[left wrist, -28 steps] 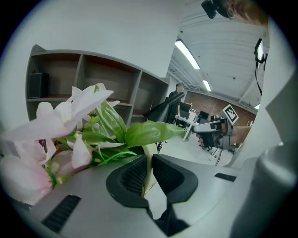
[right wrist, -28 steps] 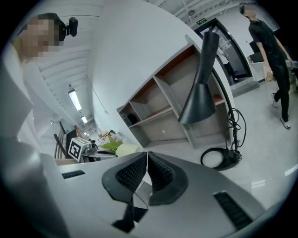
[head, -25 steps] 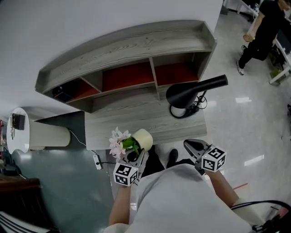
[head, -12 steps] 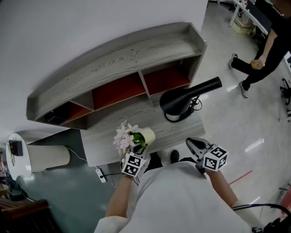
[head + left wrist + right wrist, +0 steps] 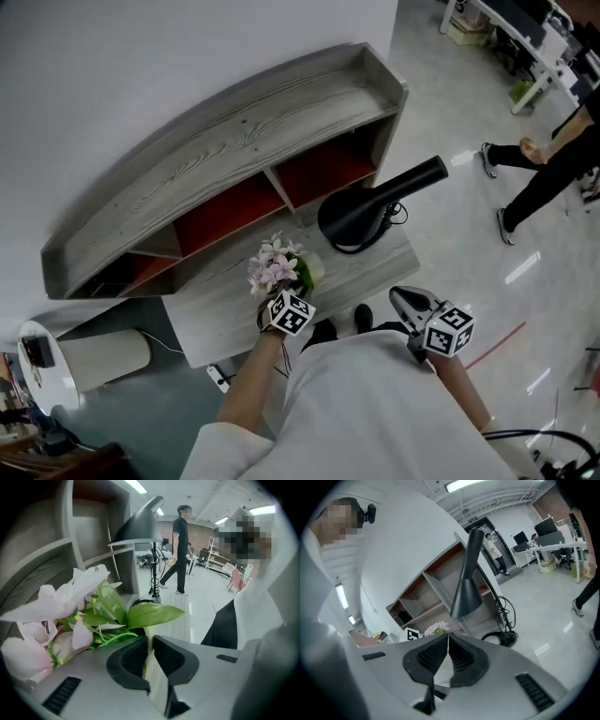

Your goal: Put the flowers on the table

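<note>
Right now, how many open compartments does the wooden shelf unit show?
3, side by side in the head view: the left compartment, mostly shadowed; the middle compartment, red-backed; the right compartment, red-backed, behind the black desk lamp. None seems hidden.

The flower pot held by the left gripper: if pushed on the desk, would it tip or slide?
Likely top-heavy: blooms and leaves spread wider than the small pot, so a high push could tip it. Probably light: the left gripper carries it by a pinch on its thin rim.
</note>
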The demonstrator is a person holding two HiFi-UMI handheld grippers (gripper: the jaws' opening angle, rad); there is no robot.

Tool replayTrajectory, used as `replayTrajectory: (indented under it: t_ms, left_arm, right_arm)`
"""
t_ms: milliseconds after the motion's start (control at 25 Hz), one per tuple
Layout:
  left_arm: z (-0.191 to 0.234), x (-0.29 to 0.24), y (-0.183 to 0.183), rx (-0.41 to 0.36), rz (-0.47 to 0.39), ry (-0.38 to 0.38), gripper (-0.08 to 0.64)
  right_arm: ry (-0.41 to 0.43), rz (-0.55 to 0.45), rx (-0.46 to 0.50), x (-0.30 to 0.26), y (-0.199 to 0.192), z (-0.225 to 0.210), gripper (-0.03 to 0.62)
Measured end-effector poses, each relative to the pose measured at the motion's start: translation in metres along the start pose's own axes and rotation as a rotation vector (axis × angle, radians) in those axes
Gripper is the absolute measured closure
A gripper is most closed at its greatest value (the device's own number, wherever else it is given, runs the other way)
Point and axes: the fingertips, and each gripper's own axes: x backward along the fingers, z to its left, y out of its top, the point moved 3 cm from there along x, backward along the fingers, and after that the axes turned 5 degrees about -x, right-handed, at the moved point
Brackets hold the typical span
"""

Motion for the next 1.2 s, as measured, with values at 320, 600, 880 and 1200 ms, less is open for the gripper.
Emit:
replayTrajectory:
  t_ms: [320,600,880,1200]
  left_arm:
    - [0.019,-0.063,0.001,-0.121,0.134,-0.059,0.506]
    - [0.018,-0.102,0.01,-0.182,0.222,-0.066,0.506]
    - [0.018,-0.127,0.012,-0.258,0.299,-0.017,0.506]
    - [0.018,-0.138,0.016,-0.292,0.28,0.003,0.503]
  right_arm:
    - [-0.08,-0.039,-0.07,0.004,-0.009,-0.003,0.572]
    - [-0.147,-0.062,-0.125,0.014,-0.019,-0.009,0.572]
    - [-0.205,-0.092,-0.157,0.03,-0.022,-0.015,0.572]
    - [-0.25,-0.112,-0.185,0.052,-0.034,-0.016,0.572]
